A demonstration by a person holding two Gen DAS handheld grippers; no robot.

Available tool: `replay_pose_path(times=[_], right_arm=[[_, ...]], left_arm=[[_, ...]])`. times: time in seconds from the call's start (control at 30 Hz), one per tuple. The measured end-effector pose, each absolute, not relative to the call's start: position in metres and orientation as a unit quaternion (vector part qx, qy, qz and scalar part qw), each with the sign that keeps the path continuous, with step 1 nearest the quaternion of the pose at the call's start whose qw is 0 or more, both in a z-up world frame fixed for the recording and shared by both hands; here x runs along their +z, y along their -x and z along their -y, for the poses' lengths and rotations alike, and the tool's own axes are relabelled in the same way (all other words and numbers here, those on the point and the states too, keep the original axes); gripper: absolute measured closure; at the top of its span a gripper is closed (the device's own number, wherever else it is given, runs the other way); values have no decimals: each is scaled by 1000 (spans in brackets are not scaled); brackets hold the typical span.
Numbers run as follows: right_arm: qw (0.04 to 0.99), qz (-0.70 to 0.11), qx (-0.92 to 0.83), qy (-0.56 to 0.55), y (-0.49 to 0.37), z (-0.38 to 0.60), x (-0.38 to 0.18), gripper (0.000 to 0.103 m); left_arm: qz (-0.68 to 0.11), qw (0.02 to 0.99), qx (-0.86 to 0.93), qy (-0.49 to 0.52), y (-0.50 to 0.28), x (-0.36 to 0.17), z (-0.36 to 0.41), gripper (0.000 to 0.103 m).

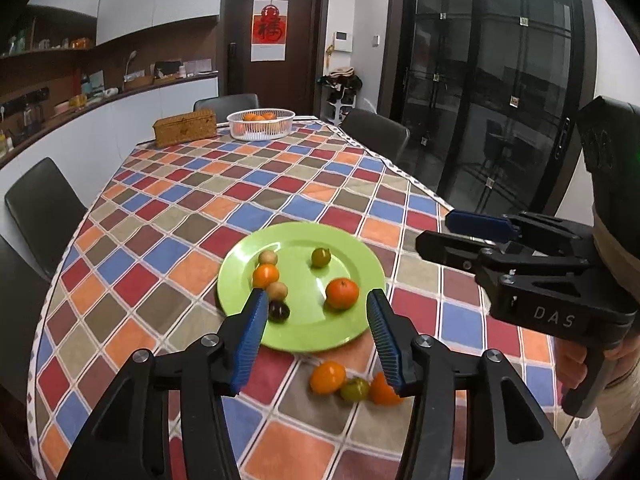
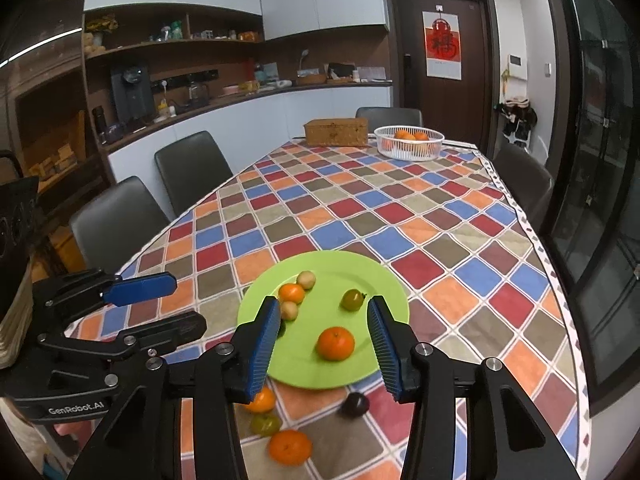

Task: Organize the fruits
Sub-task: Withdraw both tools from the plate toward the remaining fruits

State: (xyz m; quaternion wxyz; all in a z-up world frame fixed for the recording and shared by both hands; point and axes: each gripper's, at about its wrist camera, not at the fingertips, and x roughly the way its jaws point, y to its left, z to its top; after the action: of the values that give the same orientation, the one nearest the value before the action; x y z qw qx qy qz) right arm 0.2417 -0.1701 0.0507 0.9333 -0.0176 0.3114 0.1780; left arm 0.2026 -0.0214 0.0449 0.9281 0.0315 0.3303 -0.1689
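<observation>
Fruit sits partly on green plate [image 1: 296, 240], partly on checked tablecloth [image 1: 280, 184] just before it. Right wrist view alone shows dark plum [image 2: 354, 405] off the plate; left view hides that spot. Left gripper [image 1: 318, 336] and right gripper [image 2: 324, 344] both spread wide, empty. One tangerine [image 1: 382, 391] half hidden behind a finger.

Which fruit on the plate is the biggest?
The orange alone at the near right of the green plate; the other orange fruit, in the left cluster, is clearly smaller.
</observation>
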Motion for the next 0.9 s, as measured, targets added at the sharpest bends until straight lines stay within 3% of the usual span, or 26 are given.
replay_pose_path(times=[0.77,0.9], right_arm=[[891,-421,165,40,-197,148,-35,57],[884,-436,161,41,-197,145,-47,57]], left_arm=[[-359,896,-239,-101,-185,-30,14,52],[-374,885,-259,-103,-196,-45,15,60]])
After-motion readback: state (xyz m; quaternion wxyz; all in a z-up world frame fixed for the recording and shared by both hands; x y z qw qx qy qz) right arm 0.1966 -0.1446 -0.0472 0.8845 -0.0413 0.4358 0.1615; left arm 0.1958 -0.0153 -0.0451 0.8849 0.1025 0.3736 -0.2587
